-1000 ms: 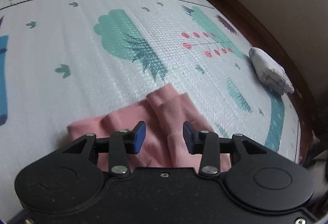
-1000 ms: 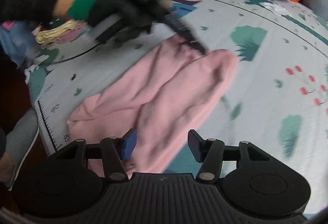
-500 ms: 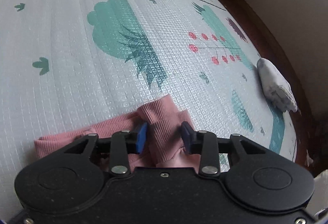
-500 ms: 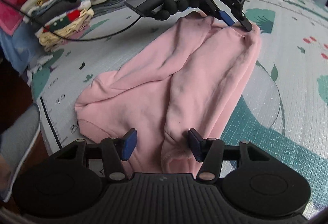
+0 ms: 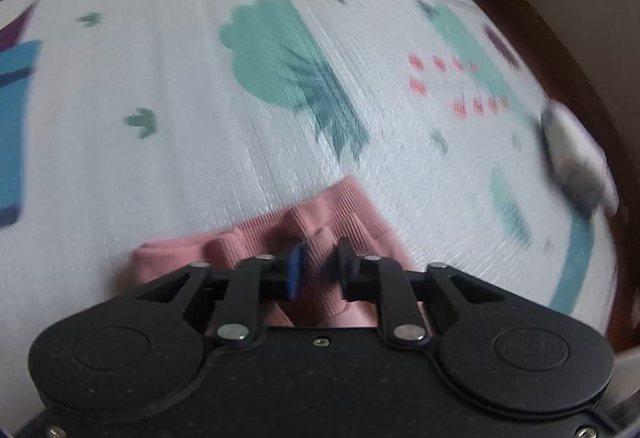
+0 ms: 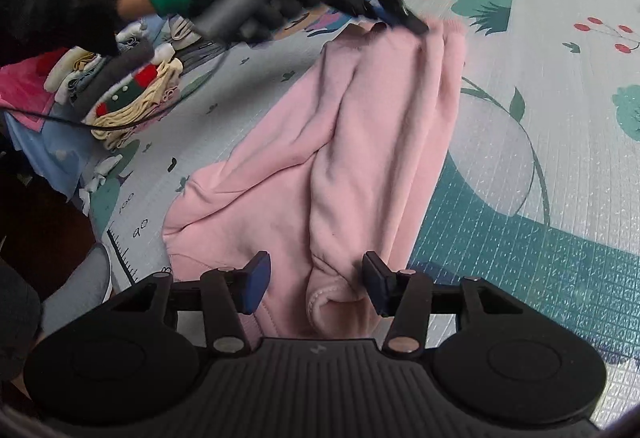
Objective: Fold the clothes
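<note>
The pink trousers (image 6: 352, 141) are soft matt fleece with ribbed cuffs; the play mat (image 5: 200, 117) is embossed, slightly glossy foam.

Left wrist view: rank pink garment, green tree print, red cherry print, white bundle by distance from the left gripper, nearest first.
From the left gripper:
1. Pink garment, between the opening jaws.
2. Green tree print, ahead, centre.
3. Red cherry print, ahead right.
4. White bundle, far right edge; blurred, ranking against cherries uncertain.

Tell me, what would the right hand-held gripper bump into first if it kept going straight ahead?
Most likely the pink garment. The right hand-held gripper points down at its near end, and the bunched hem already lies between the closing jaws. Under the cloth is the play mat. Depth is hard to judge here.
</note>
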`<control>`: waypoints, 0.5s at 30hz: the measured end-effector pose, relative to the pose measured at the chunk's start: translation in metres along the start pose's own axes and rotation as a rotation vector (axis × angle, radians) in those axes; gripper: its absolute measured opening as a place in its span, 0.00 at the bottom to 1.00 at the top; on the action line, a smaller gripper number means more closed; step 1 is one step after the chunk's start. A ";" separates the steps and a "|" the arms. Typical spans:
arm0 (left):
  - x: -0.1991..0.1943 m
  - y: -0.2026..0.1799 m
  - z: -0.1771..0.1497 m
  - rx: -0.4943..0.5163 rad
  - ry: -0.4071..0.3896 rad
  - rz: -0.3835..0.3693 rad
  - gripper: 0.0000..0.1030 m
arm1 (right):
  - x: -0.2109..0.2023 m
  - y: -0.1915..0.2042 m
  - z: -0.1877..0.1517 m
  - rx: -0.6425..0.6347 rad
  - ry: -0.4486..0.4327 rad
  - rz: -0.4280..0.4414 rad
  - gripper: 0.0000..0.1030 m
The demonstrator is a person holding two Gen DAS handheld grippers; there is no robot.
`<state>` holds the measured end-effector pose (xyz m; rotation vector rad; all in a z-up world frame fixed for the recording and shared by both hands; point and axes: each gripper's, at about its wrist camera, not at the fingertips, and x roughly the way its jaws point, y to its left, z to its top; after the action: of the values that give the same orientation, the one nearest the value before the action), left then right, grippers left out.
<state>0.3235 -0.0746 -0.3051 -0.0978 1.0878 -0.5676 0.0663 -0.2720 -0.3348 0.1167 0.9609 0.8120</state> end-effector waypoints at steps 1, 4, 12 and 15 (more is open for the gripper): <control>0.001 0.000 -0.002 0.034 -0.019 0.003 0.29 | 0.000 0.002 0.000 -0.012 0.001 -0.007 0.50; -0.025 -0.007 -0.001 0.094 -0.086 0.017 0.38 | -0.006 0.008 -0.001 -0.031 -0.015 -0.023 0.50; -0.036 -0.008 -0.017 0.054 0.014 -0.106 0.40 | -0.008 0.012 -0.005 -0.055 -0.027 -0.050 0.51; -0.024 -0.012 -0.026 0.067 0.045 -0.095 0.14 | -0.007 0.010 -0.006 -0.048 -0.018 -0.059 0.51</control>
<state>0.2885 -0.0678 -0.2941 -0.0784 1.1114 -0.6941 0.0536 -0.2713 -0.3290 0.0539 0.9227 0.7779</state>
